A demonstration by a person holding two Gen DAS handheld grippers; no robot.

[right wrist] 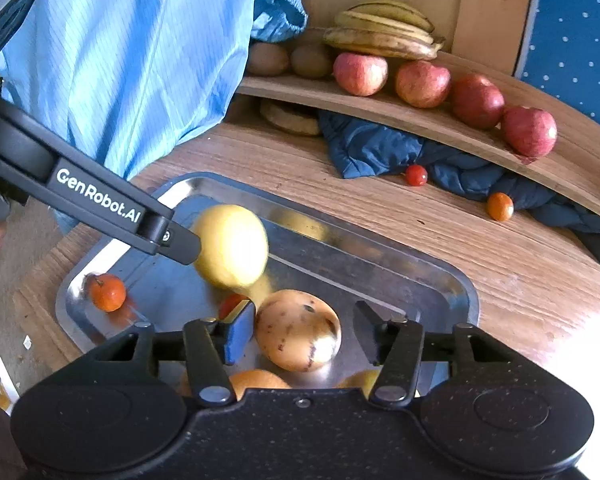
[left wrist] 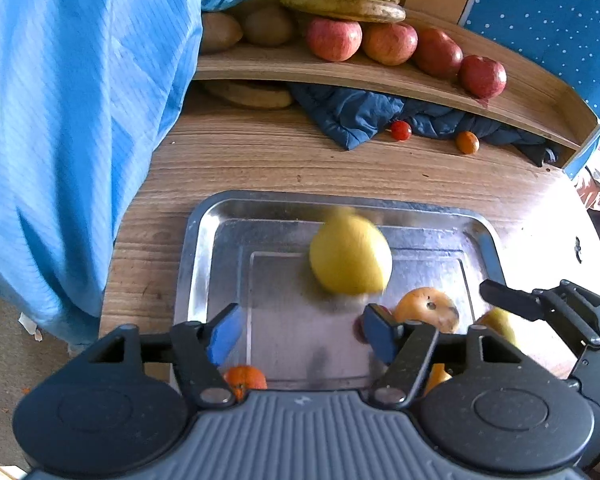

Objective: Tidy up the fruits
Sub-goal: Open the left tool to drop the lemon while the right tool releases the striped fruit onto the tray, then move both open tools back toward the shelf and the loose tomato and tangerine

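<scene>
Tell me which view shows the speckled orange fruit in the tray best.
The right wrist view: the speckled orange fruit sits whole and sharp in the tray. In the left wrist view it is smaller and partly hidden.

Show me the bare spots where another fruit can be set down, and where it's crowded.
Free: the metal tray's far-left floor, beside the blurred yellow fruit; the wooden tabletop between the tray and the dark blue cloth.

Crowded: the tray's near-right corner around the spotted orange fruit; the shelf of apples.
</scene>
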